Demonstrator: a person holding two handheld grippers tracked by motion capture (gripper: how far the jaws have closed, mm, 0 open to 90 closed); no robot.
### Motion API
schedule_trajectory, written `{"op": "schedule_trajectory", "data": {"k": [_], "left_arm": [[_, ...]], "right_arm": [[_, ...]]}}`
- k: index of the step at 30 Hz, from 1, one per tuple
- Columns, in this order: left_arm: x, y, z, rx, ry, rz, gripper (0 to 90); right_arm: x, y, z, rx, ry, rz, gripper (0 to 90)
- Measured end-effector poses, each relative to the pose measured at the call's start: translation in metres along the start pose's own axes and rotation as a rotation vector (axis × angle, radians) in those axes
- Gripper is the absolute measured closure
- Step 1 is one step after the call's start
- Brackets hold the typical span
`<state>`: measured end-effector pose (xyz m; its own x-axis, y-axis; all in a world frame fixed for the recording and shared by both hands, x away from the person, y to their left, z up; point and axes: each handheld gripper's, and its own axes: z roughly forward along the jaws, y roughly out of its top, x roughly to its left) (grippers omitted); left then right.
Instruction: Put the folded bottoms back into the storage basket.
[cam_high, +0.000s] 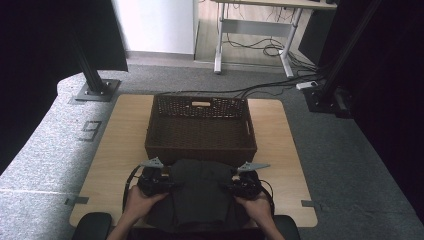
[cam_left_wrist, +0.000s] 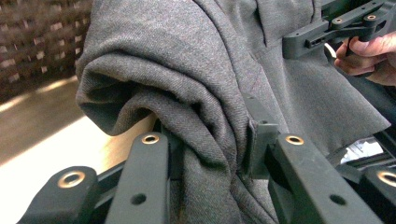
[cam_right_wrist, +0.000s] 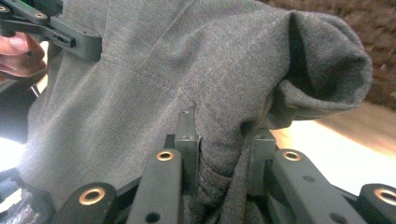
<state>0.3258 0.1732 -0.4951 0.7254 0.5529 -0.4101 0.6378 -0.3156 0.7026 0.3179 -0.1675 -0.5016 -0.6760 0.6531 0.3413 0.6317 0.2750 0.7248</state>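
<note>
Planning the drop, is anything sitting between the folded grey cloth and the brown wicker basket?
Nothing visible. The folded grey cloth, clamped by both tools, sits just in front of the brown wicker basket, whose near wall faces it; the inside looks empty.

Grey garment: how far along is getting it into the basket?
Done: the garment is folded into a bundle, and both grippers, left and right, are shut on its sides. In hand: holding it at the near edge of the table. Left: carry it forward into the basket, which holds nothing.

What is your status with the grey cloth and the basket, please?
Both grippers, left and right, shut on cloth. Cloth bunched, near table edge. Basket just beyond, nothing between.
</note>
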Motion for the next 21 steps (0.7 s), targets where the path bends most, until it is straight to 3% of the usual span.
{"op": "schedule_trajectory", "data": {"k": [8,12,18,21], "left_arm": [[-0.007,0.017,-0.011,-0.045,-0.017,0.024,67.4],[-0.007,0.019,-0.012,-0.045,-0.017,0.024,67.4],[0.006,0.003,0.004,0.008,0.012,0.006,67.3],[0.012,-0.006,0.013,0.035,0.024,-0.005,67.3]], "right_arm": [[0.006,0.015,-0.017,-0.054,-0.004,-0.040,75.2],[0.007,0.020,-0.019,-0.057,-0.014,-0.058,75.1],[-0.005,0.012,-0.001,0.011,-0.033,-0.037,73.2],[-0.015,0.003,0.014,0.065,-0.054,-0.016,65.0]]}}
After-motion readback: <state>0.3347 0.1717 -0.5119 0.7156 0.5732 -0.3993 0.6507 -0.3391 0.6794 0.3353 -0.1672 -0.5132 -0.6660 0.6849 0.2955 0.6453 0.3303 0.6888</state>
